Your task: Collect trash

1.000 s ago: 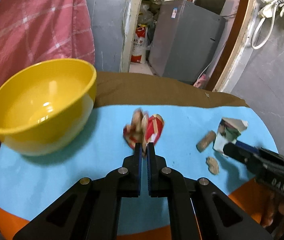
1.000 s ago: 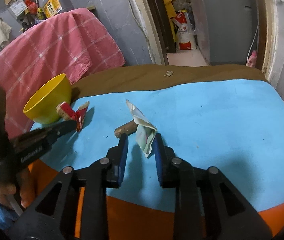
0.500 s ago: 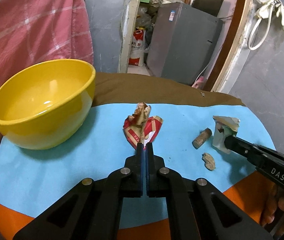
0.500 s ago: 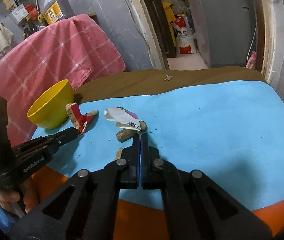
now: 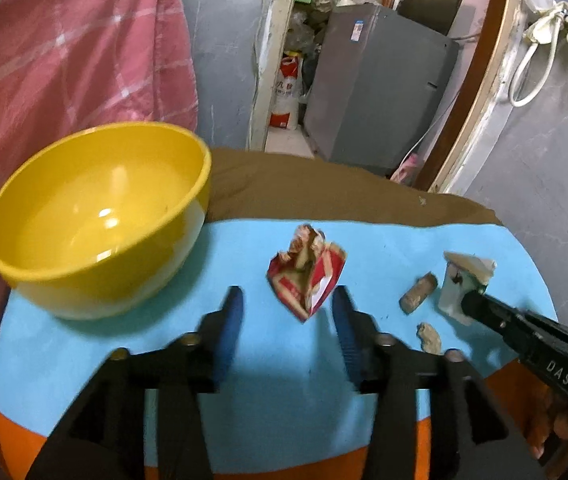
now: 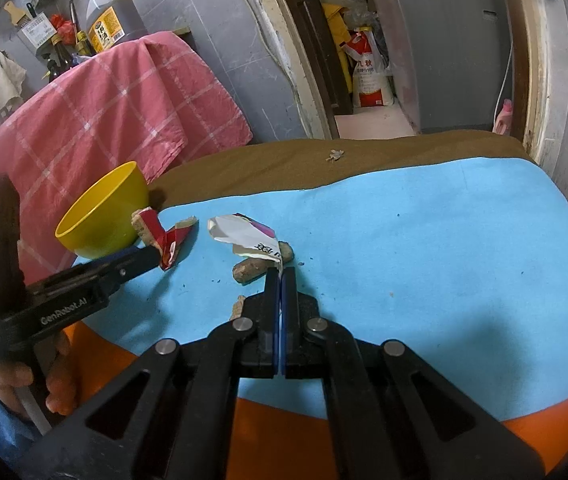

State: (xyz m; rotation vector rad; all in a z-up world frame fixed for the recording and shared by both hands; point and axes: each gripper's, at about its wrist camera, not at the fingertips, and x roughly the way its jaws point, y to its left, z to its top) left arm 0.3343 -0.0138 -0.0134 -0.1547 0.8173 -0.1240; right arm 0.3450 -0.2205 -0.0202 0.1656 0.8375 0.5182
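A crumpled red wrapper (image 5: 305, 276) stands on the blue mat between the fingertips of my left gripper (image 5: 287, 312). Its jaws are opening and the pads do not touch the wrapper. The yellow bowl (image 5: 96, 216) stands empty to the left of it. My right gripper (image 6: 282, 276) is shut on a corner of the white wrapper (image 6: 244, 236), held just above the mat. A brown cork-like piece (image 6: 260, 266) lies under that wrapper, and a smaller scrap (image 6: 240, 306) lies nearer me. In the left wrist view the white wrapper (image 5: 463, 280) sits at the right gripper's tip.
A pink checked cloth (image 6: 116, 120) hangs behind the bowl. Brown cloth (image 6: 323, 168) covers the table's far part, with a small scrap (image 6: 335, 155) on it. An orange band (image 6: 363, 420) marks the near edge. A grey cabinet (image 5: 375, 96) and a doorway stand beyond.
My left jaws have gone from shut on the red wrapper to wide apart, and the wrapper is free. My right jaws closed on the white wrapper and have stayed shut.
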